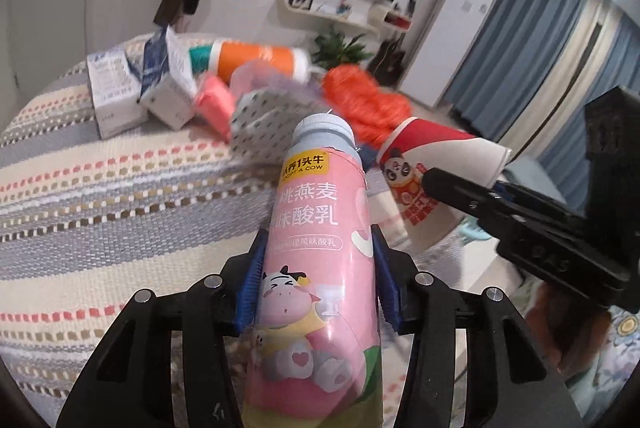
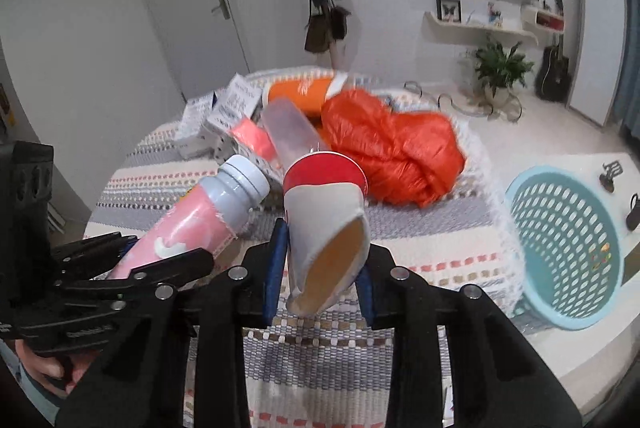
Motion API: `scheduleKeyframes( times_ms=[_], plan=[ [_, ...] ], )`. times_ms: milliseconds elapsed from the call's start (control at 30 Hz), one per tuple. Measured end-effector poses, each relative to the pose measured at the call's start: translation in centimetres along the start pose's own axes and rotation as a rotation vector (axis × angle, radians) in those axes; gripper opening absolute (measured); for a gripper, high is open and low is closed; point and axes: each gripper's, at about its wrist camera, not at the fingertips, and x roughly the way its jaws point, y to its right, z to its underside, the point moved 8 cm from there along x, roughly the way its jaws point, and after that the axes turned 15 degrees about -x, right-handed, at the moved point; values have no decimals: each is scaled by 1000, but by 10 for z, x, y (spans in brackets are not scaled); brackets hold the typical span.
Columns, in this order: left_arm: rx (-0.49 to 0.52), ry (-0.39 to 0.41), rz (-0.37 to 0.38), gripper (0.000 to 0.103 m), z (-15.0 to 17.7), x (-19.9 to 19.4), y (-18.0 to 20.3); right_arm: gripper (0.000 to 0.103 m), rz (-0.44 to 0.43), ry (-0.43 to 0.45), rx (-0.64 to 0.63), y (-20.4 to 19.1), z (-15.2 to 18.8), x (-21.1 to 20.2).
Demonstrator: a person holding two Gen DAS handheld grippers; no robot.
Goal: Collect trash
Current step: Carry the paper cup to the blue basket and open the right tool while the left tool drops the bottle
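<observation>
Above the striped bed cover [image 2: 328, 368], both tools carry trash clear of the pile. Left tool [image 1: 316, 284] is clamped on a pink yoghurt bottle [image 1: 316, 248]; right tool [image 2: 320, 280] is clamped on a crushed red-and-white paper cup [image 2: 324, 224]. Step in hand: transport. Next: swing both loads right to the blue mesh basket [image 2: 568, 248] and release over its opening.

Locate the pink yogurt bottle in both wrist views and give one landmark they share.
Left wrist view: the pink yogurt bottle fills the lower centre, clamped in the left gripper.
Right wrist view: lower left, cap pointing up and right.
Shared landmark: the crumpled orange bag on the striped cloth.
</observation>
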Motion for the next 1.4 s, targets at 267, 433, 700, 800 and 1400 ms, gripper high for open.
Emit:
scheduleKeyframes(
  times_ms=[267,433,700,800,1400],
  plan=[
    [46,94,85,47,-20,-26,44,28,81,91,-5,23,-15,-38],
    [101,117,104,47,-32,-24,84,28,166,137,26,60,-17,-62],
    [214,102,127,47,-44,13,160,28,305,136,147,148,4,-76],
    [235,58,141,47,-44,43,183,28,343,96,213,182,21,-69],
    [134,-246,170,46,3,203,210,30,353,-195,553,281,148,3]
  ],
)
